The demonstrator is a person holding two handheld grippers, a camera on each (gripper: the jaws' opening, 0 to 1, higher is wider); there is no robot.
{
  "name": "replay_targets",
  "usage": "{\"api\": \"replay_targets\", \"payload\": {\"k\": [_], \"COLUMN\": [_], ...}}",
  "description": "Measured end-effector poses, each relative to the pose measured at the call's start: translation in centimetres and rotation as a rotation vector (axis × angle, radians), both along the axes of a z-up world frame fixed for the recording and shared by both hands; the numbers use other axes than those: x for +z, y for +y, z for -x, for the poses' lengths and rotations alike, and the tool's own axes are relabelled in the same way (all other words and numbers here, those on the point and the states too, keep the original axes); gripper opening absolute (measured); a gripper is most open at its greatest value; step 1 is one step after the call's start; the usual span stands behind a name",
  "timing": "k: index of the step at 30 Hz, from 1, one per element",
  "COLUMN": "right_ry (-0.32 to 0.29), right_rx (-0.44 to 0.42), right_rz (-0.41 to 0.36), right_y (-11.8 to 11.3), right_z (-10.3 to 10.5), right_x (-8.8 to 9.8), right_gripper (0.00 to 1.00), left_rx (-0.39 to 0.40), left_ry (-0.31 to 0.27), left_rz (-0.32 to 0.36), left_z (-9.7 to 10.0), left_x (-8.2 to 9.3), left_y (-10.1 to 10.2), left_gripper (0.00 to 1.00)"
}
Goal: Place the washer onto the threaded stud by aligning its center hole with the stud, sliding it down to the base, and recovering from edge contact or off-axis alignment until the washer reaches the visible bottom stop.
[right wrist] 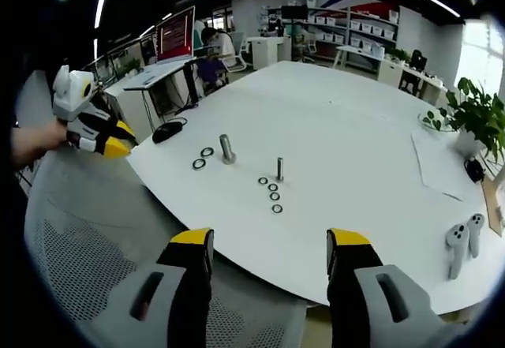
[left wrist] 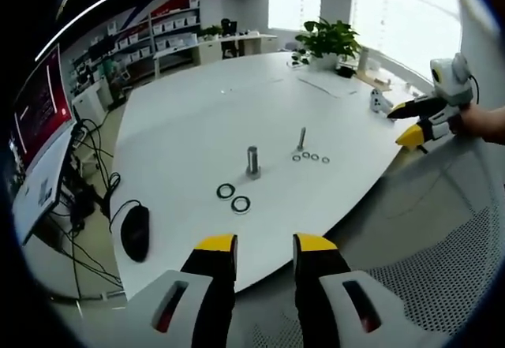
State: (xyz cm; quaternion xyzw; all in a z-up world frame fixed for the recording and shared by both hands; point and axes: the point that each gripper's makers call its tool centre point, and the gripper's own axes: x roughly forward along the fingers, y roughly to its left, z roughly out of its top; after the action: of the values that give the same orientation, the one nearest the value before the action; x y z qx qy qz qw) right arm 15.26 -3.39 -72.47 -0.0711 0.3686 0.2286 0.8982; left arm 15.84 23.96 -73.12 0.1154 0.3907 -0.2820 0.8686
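Washers (right wrist: 273,196) lie flat on the bench (right wrist: 331,127) beside the upright threaded stud (right wrist: 279,168), well ahead of the right tool (right wrist: 271,261) and left tool (left wrist: 264,263), both spread and empty.

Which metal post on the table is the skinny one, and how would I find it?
Look at the middle of the big white table, where two upright metal posts stand. The thin stud is the slimmer one, with four small washers lying in a row beside it. The thick stud is fatter and has two bigger dark rings near it instead.
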Motion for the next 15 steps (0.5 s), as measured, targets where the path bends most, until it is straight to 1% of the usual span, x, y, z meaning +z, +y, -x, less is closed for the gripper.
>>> {"api": "replay_targets", "payload": {"k": [4, 8, 13, 15], "right_ry": [-0.015, 0.004, -0.005, -0.002], "right_rx": [0.017, 0.024, 0.032, 0.036], "right_rz": [-0.021, -0.033, -0.054, -0.062], "right_y": [0.5, 0.7, 1.0, 1.1], "right_z": [0.0, 0.3, 0.3, 0.3], "right_x": [0.4, 0.1, 0.4, 0.4], "right_gripper": [0.59, 0.58, 0.58, 0.58], "left_rx": [0.027, 0.024, 0.029, 0.032], "left_ry": [0.008, 0.028, 0.029, 0.035], "left_rz": [-0.011, -0.027, -0.026, -0.038], "left_z": [-0.1, 0.0, 0.1, 0.1], "left_x": [-0.2, -0.6, -0.5, -0.7], "left_y": [0.5, 0.5, 0.6, 0.8], "left_gripper": [0.26, 0.26, 0.26, 0.26]}}
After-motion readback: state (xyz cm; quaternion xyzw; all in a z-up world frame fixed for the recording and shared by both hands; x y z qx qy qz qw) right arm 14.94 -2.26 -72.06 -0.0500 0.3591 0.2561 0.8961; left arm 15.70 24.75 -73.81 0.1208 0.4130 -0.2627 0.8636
